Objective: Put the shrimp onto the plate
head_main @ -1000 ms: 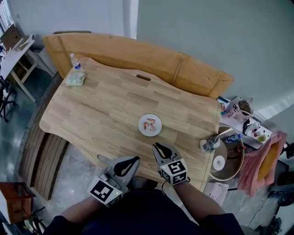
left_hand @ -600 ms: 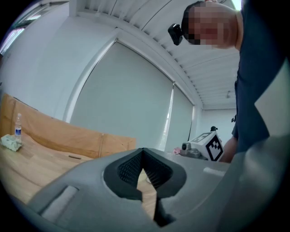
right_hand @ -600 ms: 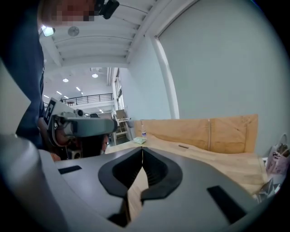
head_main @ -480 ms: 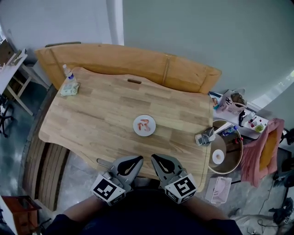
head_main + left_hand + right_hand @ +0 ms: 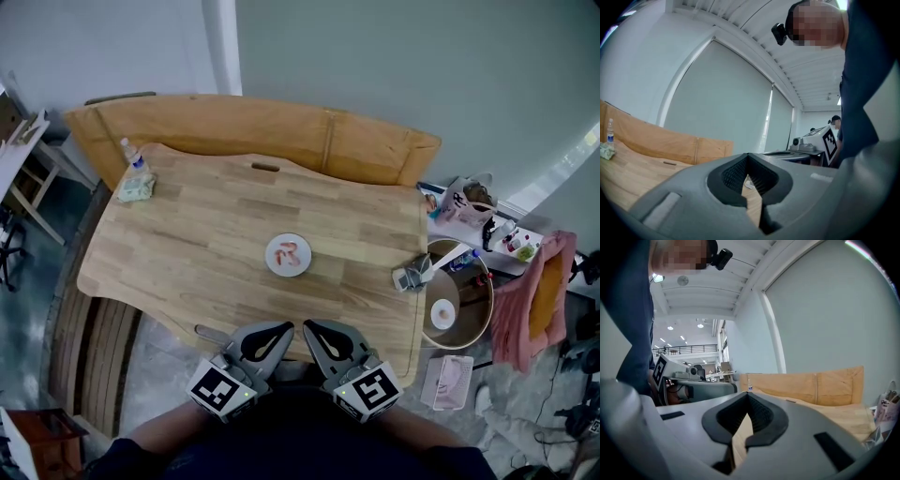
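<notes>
A small white plate [image 5: 288, 255] lies in the middle of the wooden table [image 5: 187, 234], with two pink shrimp [image 5: 289, 254] on it. Both grippers hover side by side at the table's near edge, well short of the plate, and point level toward it. My left gripper [image 5: 287, 328] is shut and empty; in the left gripper view its pads meet at the tips [image 5: 748, 155]. My right gripper [image 5: 308, 327] is shut too, with nothing between its pads [image 5: 748, 394]. Neither touches the plate.
A water bottle [image 5: 131, 155] and a packet of wipes [image 5: 134, 186] sit at the table's far left corner. A grey device [image 5: 412, 275] rests at the right edge. A round bin [image 5: 455, 305] and pink cloth [image 5: 539, 300] stand on the floor to the right. A wooden board [image 5: 281, 131] leans behind the table.
My right gripper has drawn back from just short of the plate to the table's near edge, beside the left one. The shrimp stay on the plate.
</notes>
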